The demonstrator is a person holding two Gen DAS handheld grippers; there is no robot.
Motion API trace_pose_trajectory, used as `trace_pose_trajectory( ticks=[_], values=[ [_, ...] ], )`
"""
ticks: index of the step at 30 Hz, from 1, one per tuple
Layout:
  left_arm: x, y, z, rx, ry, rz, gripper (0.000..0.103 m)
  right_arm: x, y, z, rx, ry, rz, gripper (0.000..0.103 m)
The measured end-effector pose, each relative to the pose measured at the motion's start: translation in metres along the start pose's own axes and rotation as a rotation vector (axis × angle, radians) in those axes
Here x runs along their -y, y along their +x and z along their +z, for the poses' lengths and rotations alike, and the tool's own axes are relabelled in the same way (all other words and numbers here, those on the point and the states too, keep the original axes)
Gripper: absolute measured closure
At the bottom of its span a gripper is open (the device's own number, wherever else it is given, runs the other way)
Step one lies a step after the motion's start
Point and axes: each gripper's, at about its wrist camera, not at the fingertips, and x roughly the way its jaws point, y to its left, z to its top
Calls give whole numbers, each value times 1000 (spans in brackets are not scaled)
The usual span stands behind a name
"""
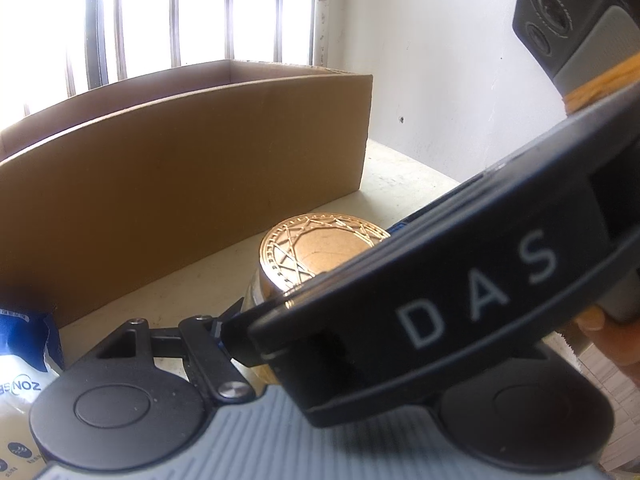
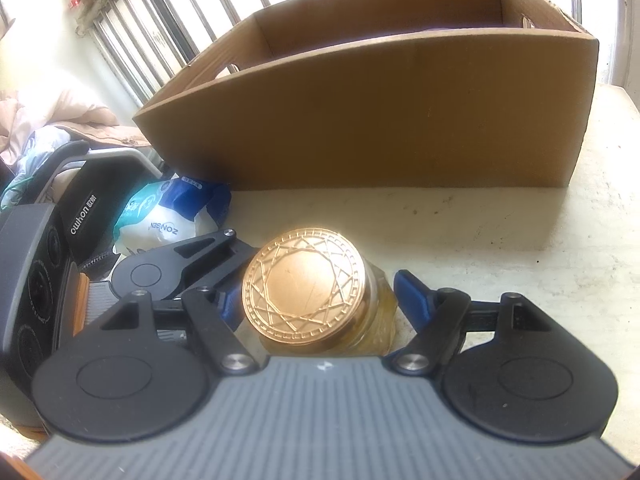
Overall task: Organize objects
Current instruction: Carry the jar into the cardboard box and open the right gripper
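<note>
A glass jar with a gold patterned lid (image 2: 306, 284) stands on the pale table, tilted a little. My right gripper (image 2: 312, 300) is open with its blue-padded fingers on both sides of the jar; the right pad (image 2: 412, 294) stands apart from the glass. My left gripper reaches in from the left, and one of its fingers (image 2: 192, 264) lies against the jar's left side. In the left wrist view the jar lid (image 1: 320, 250) is half hidden by the right gripper's black body (image 1: 460, 300), which also covers my left gripper's right finger. An open cardboard box (image 2: 380, 128) stands behind the jar.
A blue and white plastic packet (image 2: 176, 216) lies left of the jar, also in the left wrist view (image 1: 24, 344). A black chair back (image 2: 92, 204) and bedding are beyond the table's left edge. A barred window is behind the box (image 1: 180, 168). White wall at right.
</note>
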Motion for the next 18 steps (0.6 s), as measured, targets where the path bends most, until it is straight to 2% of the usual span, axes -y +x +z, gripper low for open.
trace_pose_trajectory(
  ticks=[5,9,15,18],
  values=[
    [4,-9,19,42,-4,2,27,-11,-18,8,36,-36,-20,29],
    [5,-19,47,103,-1,12,26,-20,-41,26,82,-80,-33,29],
    [-4,-23,98,184,-8,44,27,-29,-71,73,150,-155,-42,30],
    [-21,-18,124,200,-29,56,27,-31,-74,103,169,-190,-32,30]
  ],
)
